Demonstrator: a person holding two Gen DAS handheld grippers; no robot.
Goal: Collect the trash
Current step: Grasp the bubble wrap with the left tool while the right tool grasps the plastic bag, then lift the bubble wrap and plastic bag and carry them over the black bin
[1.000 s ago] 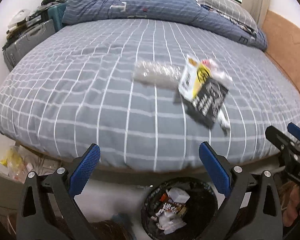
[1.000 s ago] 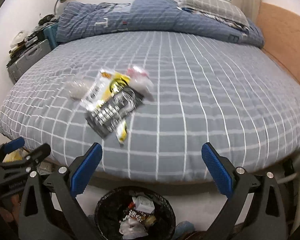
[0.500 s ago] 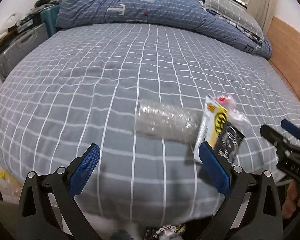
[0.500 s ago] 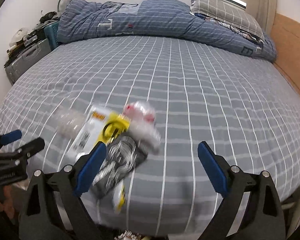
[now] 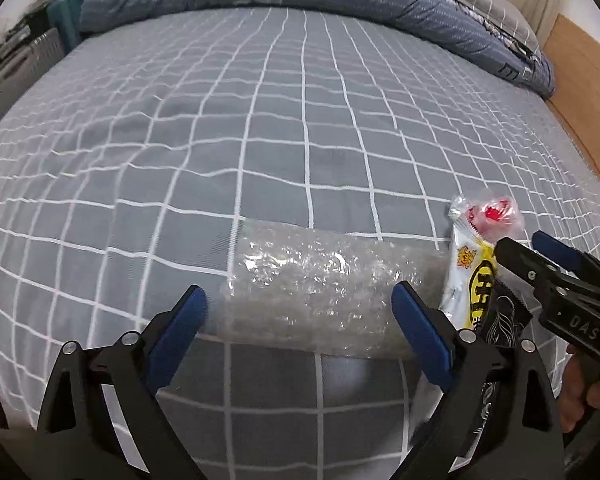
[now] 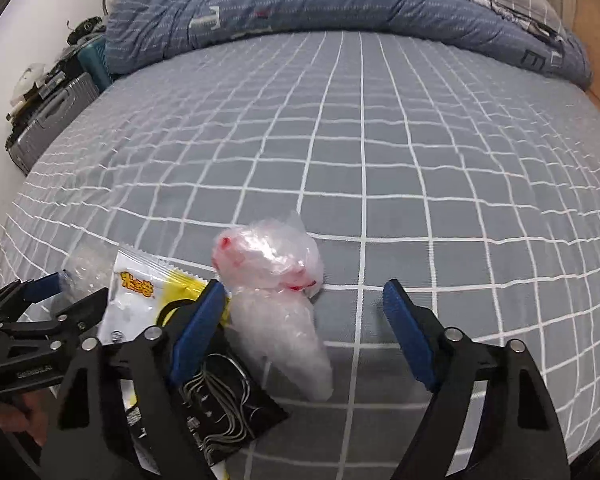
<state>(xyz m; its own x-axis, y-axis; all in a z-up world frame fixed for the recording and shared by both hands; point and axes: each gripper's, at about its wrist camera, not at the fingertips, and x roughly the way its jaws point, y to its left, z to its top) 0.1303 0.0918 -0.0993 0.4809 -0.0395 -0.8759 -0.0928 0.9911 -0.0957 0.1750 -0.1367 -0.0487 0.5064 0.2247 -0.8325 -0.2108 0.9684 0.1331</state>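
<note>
The bed (image 5: 300, 128), under its grey checked sheet, carried three pieces of trash near its front edge, none yet gripped, so as far as these views showed the collecting here was all still to do. The bubble wrap roll (image 5: 320, 292) lay with its long axis across the left view, parallel to the bed's edge. The left tool (image 5: 300, 312) straddled it, jaws wide and just closing, pads not yet pressing. Just beside its right end lay the snack wrapper (image 6: 140, 300), yellow, white and black, its length running from the bed's edge inward. The crumpled clear bag (image 6: 276, 280) sat between the right tool's (image 6: 304, 308) jaws, wide but closing, untouched.
</note>
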